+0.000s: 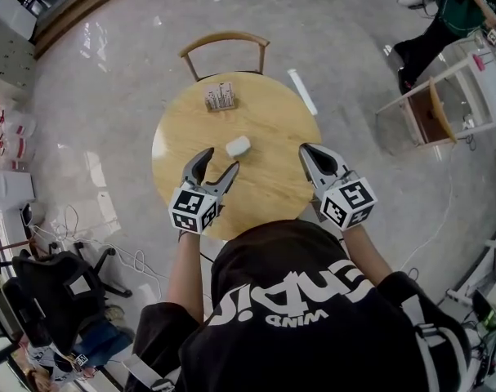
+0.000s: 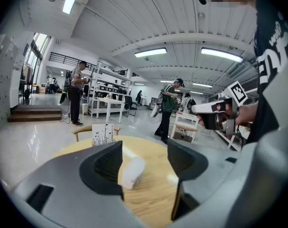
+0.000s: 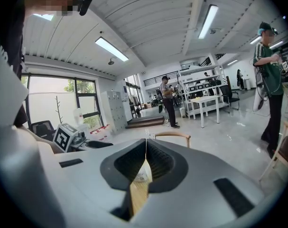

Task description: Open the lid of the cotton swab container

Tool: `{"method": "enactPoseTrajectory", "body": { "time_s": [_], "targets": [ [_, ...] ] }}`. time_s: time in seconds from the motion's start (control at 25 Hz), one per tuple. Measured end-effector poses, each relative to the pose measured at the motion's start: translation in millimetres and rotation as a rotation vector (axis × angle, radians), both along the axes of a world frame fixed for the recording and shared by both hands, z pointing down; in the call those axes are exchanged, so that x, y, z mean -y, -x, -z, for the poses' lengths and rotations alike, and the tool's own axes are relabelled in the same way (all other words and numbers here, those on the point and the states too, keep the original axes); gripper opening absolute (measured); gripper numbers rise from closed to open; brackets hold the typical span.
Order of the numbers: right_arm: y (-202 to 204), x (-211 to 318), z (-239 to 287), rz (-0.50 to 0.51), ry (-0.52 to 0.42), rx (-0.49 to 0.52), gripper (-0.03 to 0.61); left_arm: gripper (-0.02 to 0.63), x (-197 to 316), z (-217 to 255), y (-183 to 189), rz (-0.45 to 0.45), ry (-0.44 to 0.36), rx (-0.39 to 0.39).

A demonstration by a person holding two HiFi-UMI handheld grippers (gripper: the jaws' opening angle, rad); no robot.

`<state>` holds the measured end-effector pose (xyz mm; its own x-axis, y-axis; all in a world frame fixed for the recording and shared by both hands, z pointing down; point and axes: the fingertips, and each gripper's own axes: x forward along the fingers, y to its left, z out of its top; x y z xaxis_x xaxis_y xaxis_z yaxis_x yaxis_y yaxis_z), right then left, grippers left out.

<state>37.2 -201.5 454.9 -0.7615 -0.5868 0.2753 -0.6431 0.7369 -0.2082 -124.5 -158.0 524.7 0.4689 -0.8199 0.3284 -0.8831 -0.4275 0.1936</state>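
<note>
The pale, glossy floor (image 1: 109, 80) spreads wide around the setup, with shelving, white tables and standing people well off in the room. A round wooden counter (image 1: 268, 121) sits in the middle, its rim open on the left and right; a wooden chair (image 1: 225, 43) is tucked against the far edge. Most of the top is bare grain. The left claw (image 1: 220, 162) hangs over the near-left part with its jaws spread wide, nothing pressed between them. The right claw (image 1: 307, 149) is over the near-right edge, jaws closed together and empty. A small patterned box (image 1: 220, 96) stands near the far rim. The white cotton swab container (image 1: 238, 146) lies on its side near the centre, just ahead of the left claw's open jaws and nearer its left jaw.
</note>
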Motion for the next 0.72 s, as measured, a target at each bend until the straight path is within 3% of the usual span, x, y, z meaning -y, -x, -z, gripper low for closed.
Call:
{"method": "enactPoseTrajectory", "body": {
  "time_s": [0.2,0.72],
  "targets": [
    [-2.4,0.2,0.2,-0.012,0.001,-0.006,0.003,0.284,4.3,-36.5,-2.7,-0.022,0.068,0.03],
    [-6.4,0.8,-5.1,-0.035,0.014,-0.042,0.003,0.285,22.9,-119.2,-1.2,-0.058,0.146,0.162]
  ]
}}
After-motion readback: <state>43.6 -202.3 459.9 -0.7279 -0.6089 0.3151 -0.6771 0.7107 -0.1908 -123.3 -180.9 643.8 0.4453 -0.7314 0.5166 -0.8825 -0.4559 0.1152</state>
